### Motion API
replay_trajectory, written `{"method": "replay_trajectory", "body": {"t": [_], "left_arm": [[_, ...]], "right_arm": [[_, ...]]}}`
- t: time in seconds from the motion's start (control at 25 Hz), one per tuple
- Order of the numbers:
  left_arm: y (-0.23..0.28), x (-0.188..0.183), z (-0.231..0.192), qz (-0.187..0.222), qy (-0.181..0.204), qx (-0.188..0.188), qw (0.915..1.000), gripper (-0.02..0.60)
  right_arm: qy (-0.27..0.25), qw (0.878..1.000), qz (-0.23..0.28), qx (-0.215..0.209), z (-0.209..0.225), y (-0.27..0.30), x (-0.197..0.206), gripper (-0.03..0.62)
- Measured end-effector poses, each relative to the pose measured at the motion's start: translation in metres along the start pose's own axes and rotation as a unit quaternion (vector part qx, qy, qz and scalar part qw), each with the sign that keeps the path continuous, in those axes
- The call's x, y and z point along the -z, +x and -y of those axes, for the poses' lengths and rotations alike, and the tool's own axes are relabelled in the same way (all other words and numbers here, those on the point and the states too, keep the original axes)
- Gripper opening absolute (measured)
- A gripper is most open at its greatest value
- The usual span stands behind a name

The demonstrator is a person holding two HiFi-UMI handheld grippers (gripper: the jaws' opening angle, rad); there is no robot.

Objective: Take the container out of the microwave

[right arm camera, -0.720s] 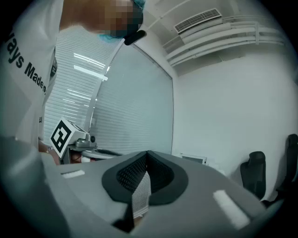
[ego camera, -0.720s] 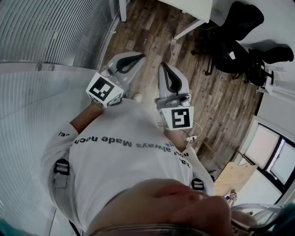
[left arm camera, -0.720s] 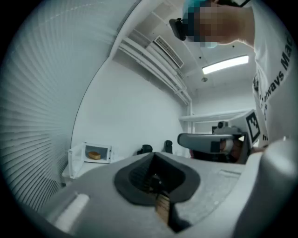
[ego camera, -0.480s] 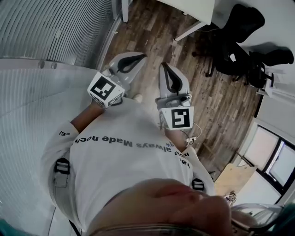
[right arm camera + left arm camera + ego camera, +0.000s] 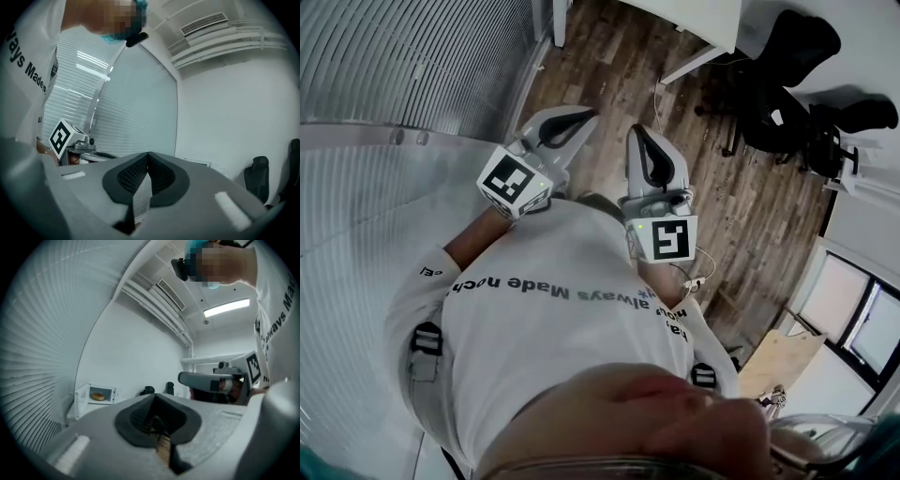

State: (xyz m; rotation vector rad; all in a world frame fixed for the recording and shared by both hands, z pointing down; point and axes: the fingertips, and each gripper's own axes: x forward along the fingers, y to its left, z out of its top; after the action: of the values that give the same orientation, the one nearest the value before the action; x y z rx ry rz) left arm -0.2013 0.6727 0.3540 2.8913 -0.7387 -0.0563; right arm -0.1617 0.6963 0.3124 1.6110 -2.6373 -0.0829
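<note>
In the head view, the person's white shirt (image 5: 553, 328) fills the lower middle of the frame. A bare forearm (image 5: 473, 239) comes out from its left edge, bent at the elbow. Both hands are drawn in close to the chest, each carrying a tool side by side at centre frame, well apart from one another.

The left tool (image 5: 579, 116) angles toward the upper right, and the right tool (image 5: 637, 133) points almost straight up the frame. Each gripper view shows its tool held level. The left tool's jaws are pressed together with nothing between them (image 5: 157, 420), and the right tool's jaws are likewise closed and empty (image 5: 146, 180). Each tool appears at the edge of the other's view.

Below the tools lies a wooden floor (image 5: 750, 216). Black chairs (image 5: 787, 84) sit in the upper right, and slatted blinds (image 5: 394, 66) curve across the upper left.

Far off, at the lower left of the left gripper view, the microwave (image 5: 111, 391) stands on a white bench (image 5: 77, 410) against a white wall. Its door is swung open to the left. The container (image 5: 98, 396), a small orange-brown shape, sits inside the cavity, well away from both tools.
</note>
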Motion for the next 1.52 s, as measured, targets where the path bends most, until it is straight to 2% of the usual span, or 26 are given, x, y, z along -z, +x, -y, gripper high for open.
{"method": "replay_trajectory", "body": {"t": [0.24,0.4,0.64,1.2,1.52], "left_arm": [[-0.009,0.002,-0.012,-0.008,-0.002,0.001,1.0,0.003],[0.006,0.006,-0.02,-0.013,-0.009,0.001,0.9999,0.003],[0.033,0.011,-0.031,-0.014,-0.006,0.005,0.9999,0.003],[0.186,0.007,-0.073,-0.023,0.003,0.006,0.9997,0.003],[0.263,-0.004,-0.076,-0.027,0.007,0.01,0.9996,0.003]], "right_arm": [[-0.005,1.0,-0.015,-0.003,-0.004,0.006,0.006,0.002],[-0.007,1.0,-0.021,-0.004,0.008,0.016,0.011,0.002],[0.007,1.0,-0.003,0.004,0.033,0.031,0.015,0.002],[0.009,1.0,0.004,0.004,0.182,0.077,0.029,0.002],[0.014,1.0,0.01,0.006,0.257,0.085,0.024,0.002]]}}
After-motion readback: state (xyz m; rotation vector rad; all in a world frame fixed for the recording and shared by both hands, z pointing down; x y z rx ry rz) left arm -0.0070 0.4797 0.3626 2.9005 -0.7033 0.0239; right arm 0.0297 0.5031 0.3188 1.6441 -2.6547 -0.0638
